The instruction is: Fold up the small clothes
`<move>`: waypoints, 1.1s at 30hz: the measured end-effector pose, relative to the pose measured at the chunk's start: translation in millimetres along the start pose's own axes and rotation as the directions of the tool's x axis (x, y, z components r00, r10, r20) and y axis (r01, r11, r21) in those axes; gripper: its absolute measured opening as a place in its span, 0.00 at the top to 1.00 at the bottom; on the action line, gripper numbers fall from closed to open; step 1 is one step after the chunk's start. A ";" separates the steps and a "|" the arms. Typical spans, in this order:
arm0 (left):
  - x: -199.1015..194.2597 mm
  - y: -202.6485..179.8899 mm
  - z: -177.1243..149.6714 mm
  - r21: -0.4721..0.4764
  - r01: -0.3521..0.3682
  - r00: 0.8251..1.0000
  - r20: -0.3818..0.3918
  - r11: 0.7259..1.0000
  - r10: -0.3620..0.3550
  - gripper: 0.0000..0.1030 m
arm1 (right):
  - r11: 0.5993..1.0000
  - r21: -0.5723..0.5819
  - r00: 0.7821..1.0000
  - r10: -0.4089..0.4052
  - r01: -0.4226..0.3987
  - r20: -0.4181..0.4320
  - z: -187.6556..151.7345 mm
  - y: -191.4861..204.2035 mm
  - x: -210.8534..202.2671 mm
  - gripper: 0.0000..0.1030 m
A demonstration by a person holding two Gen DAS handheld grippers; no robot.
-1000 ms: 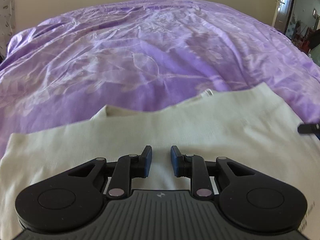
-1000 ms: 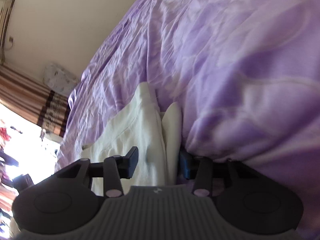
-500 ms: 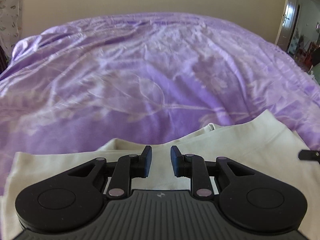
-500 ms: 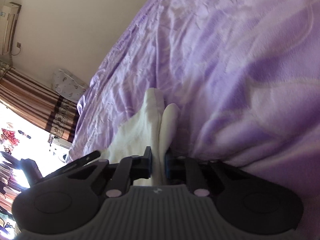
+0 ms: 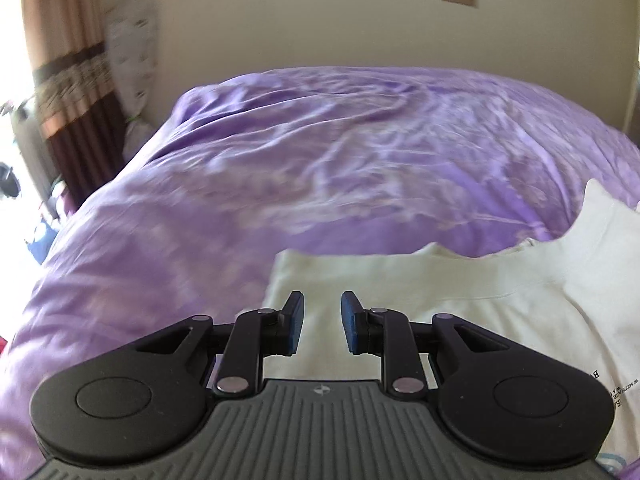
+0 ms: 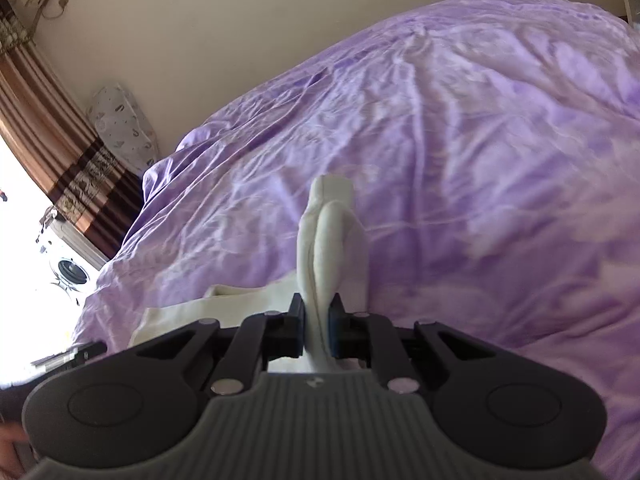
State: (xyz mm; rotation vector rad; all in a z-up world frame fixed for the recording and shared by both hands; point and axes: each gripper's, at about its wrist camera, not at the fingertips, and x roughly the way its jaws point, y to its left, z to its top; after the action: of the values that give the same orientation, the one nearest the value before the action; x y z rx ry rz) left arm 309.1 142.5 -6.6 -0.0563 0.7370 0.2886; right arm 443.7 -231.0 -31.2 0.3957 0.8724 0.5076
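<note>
A cream garment (image 5: 440, 280) with dark print near its right side lies flat on the purple bed cover (image 5: 320, 160). My left gripper (image 5: 322, 322) hovers over the garment's left part. Its fingers stand apart, and only flat cloth shows through the gap. In the right wrist view, my right gripper (image 6: 318, 320) is shut on a bunched fold of the cream garment (image 6: 332, 232). The fold stands up ahead of the jaws, lifted off the bed cover (image 6: 480, 160). The rest of the garment trails down to the left below the gripper.
The purple cover spreads wide beyond the garment on all sides. A brown striped curtain (image 5: 68, 80) and a patterned cushion (image 5: 132, 40) stand at the far left by the wall. A bright window and a round appliance (image 6: 72, 272) lie past the bed's left edge.
The right jaws closed on the garment's edge and lifted it up off the bed. The left gripper rose and swung toward the garment's left edge, its gap unchanged.
</note>
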 end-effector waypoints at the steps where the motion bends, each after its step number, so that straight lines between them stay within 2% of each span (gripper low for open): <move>1: -3.2 10.9 -3.4 -0.035 -0.005 1.000 -0.005 0.999 0.004 0.73 | 1.000 -0.003 1.000 0.000 0.000 -0.009 1.2 13.1 3.0 0.94; 3: -5.3 29.8 -7.8 -0.095 -0.018 1.000 -0.020 0.995 0.016 0.73 | 1.000 -0.002 0.999 0.004 -0.004 -0.036 2.2 38.7 12.6 0.94; 8: -6.4 73.4 -20.2 -0.213 0.014 1.000 -0.020 0.977 -0.018 0.73 | 1.000 -0.020 0.995 0.006 -0.009 -0.104 -5.3 102.0 46.3 0.94; 16: 9.6 124.9 -40.8 -0.386 0.066 0.996 -0.028 0.920 -0.083 0.73 | 0.998 -0.065 0.985 -0.018 0.007 -0.173 -36.0 204.8 115.2 0.94; 19: 14.1 138.6 -46.5 -0.433 0.085 0.994 -0.031 0.897 -0.109 0.73 | 0.997 -0.073 0.985 -0.003 -0.010 -0.172 -42.6 236.4 134.4 0.94; 23: 17.7 147.5 -50.5 -0.453 0.084 0.993 -0.038 0.888 -0.114 0.73 | 0.993 -0.107 0.984 0.021 -0.040 -0.175 -56.2 275.5 154.4 0.94; 25: 20.4 151.4 -52.2 -0.464 0.086 0.992 -0.045 0.882 -0.121 0.73 | 0.990 -0.137 0.980 0.015 -0.043 -0.201 -66.9 291.5 164.2 0.94; 27: 22.2 154.1 -53.8 -0.484 0.092 0.990 -0.050 0.870 -0.132 0.73 | 0.984 -0.175 0.972 -0.025 -0.017 -0.235 -78.3 302.7 178.7 0.94; 30: 19.9 157.2 -54.8 -0.506 0.110 0.988 -0.035 0.856 -0.147 0.73 | 0.984 -0.181 0.961 -0.050 0.000 -0.273 -93.3 305.1 196.3 0.93; 33: 11.5 158.5 -53.4 -0.528 0.162 0.981 -0.007 0.834 -0.195 0.73 | 0.983 -0.181 0.951 -0.036 -0.021 -0.306 -99.6 306.0 200.8 0.79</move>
State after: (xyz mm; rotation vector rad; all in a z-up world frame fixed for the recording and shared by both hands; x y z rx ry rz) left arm 238.1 289.1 -45.9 -0.6586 0.6892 0.3040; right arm 393.1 144.3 -53.8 0.1453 1.1187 0.6480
